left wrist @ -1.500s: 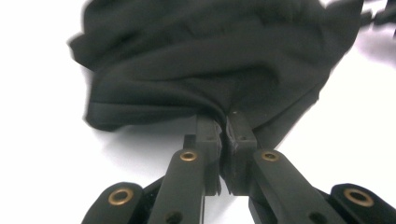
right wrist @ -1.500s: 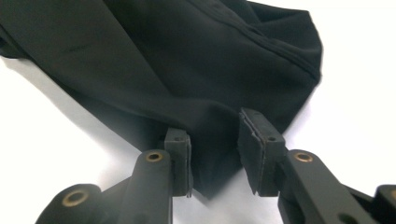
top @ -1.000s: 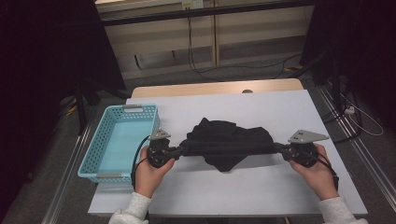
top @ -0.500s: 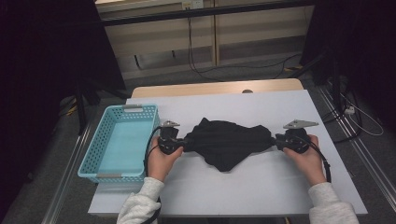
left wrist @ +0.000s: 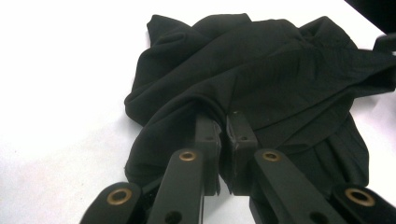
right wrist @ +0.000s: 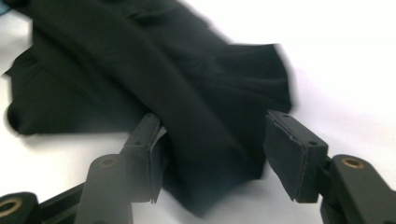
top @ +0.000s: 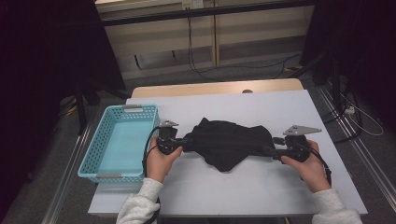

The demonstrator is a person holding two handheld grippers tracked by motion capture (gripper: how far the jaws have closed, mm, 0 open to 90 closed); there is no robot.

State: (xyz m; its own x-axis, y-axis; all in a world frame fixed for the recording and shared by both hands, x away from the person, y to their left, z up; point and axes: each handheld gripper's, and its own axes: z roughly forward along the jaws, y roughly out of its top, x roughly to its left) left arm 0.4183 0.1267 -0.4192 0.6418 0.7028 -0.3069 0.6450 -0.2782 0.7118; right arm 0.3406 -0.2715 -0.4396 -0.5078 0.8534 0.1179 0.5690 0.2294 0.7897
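High view: black garment lay bunched at tabletop centre, right of blue basket. Left tongs were clenched on garment's left edge. Right tongs had just been opening, released, cloth lying slack betw. jaws. Step: letting go after a spread pull. Next move prob. calls for a fresh grip w/ right tongs.

cloth: black | basket: light blue | table: white

A crumpled black cloth garment is lying mid-table on the white rectangular table, right of a light-blue perforated plastic basket.
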